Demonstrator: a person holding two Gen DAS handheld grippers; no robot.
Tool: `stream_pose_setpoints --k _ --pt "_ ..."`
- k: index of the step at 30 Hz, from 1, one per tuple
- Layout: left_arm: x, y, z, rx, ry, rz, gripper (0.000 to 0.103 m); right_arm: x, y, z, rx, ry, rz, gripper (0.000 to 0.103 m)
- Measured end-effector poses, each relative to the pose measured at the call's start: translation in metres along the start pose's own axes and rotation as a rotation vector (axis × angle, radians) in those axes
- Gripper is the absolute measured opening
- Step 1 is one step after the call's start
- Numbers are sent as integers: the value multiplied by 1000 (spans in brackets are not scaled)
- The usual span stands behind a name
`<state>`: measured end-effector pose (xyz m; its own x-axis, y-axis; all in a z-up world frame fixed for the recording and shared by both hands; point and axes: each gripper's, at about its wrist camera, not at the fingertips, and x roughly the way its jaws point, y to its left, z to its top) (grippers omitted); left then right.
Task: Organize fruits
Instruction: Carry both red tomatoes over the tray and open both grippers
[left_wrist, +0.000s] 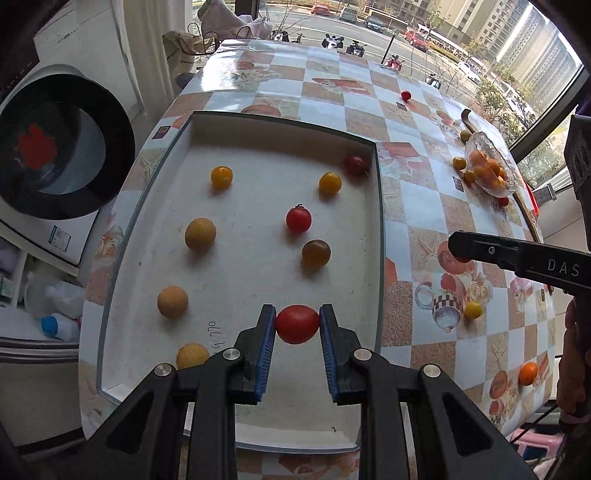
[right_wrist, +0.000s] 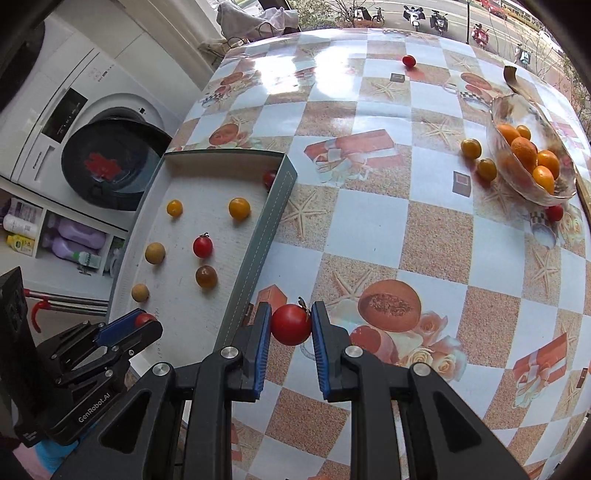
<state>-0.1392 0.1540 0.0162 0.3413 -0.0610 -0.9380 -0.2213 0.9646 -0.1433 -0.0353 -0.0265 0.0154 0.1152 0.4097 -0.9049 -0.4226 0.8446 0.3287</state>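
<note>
A red tomato (left_wrist: 297, 324) is sitting pinched in the left gripper (left_wrist: 297, 325) at lower centre, over the white tray (left_wrist: 380, 221). The right gripper (right_wrist: 291, 325) is clamping another red tomato (right_wrist: 291, 325) at lower centre, above the checkered tablecloth (right_wrist: 369, 229) beside the tray.

Red tomato (left_wrist: 297, 324), checkered tablecloth (left_wrist: 424, 206)
</note>
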Motion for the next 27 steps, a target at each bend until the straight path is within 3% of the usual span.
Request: stream_pose_setpoints --k 16,27 --pt "25 33 8 -97 8 41 26 39 51 52 -59 36 58 24" --pt "42 37 11 -89 28 74 26 69 67 87 -67 49 51 24"
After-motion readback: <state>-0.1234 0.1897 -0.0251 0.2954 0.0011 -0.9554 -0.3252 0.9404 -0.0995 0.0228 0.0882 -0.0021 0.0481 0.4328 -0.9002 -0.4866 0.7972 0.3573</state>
